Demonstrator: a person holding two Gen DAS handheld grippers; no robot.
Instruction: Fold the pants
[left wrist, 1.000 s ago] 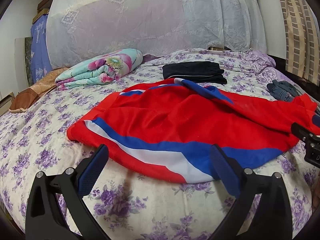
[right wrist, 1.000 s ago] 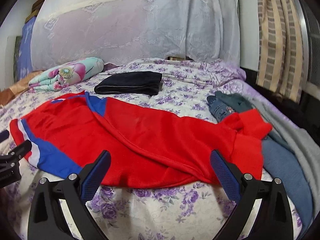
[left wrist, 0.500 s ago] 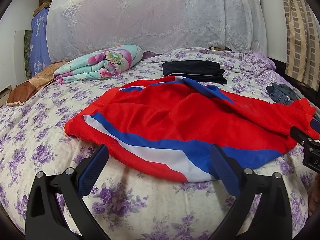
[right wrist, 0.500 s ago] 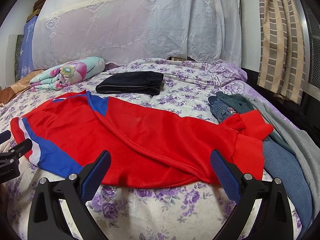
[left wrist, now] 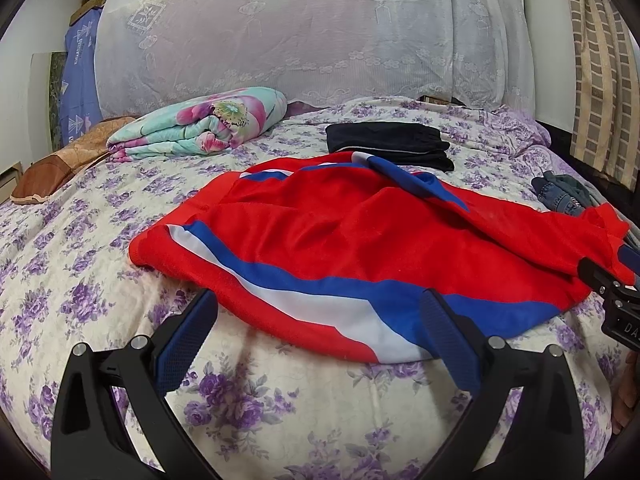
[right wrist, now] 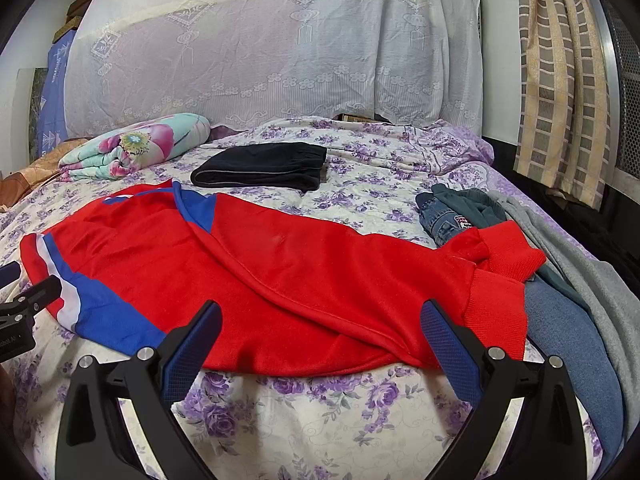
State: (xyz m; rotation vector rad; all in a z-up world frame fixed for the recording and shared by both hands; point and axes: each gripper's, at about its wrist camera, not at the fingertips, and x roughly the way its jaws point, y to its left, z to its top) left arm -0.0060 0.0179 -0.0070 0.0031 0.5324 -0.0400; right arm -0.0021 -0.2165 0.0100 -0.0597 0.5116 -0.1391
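Left wrist view. The left tongs (left wrist: 320, 338) stand wide apart and hold nothing, poised just short of the near edge of the red pants (left wrist: 360, 248), which lie spread across the bed (left wrist: 80, 240). This end of the garment carries a blue-and-white stripe (left wrist: 320, 292) running along the near side. Part of the right tongs (left wrist: 612, 292) shows at the right edge of the view, close to the far end of the red cloth. Behind the pants lie a folded dark garment (left wrist: 388, 144) and a rolled floral quilt (left wrist: 200, 128), both well apart from the work.

Right wrist view. The right tongs (right wrist: 320, 340) are likewise wide and empty, facing the near edge of the red pants (right wrist: 280, 280). The ribbed red cuffs (right wrist: 500, 272) lie at the right, resting partly on a pile of jeans and grey clothing (right wrist: 560, 280). The left tongs (right wrist: 24, 304) show only in part at the left edge, near the striped end (their spread cannot be read from this side).

Step in hand, as judged: the pants lie roughly flat but wrinkled, with one blue panel turned over near the middle; no fold looks made yet, and both tools appear set to take a first grip. The next move likely calls for each pair of tongs to close on a near edge of cloth, one toward each end, taking both layers, so that the garment can be lifted and doubled evenly (the cuffs may first need drawing clear of the clothing pile).
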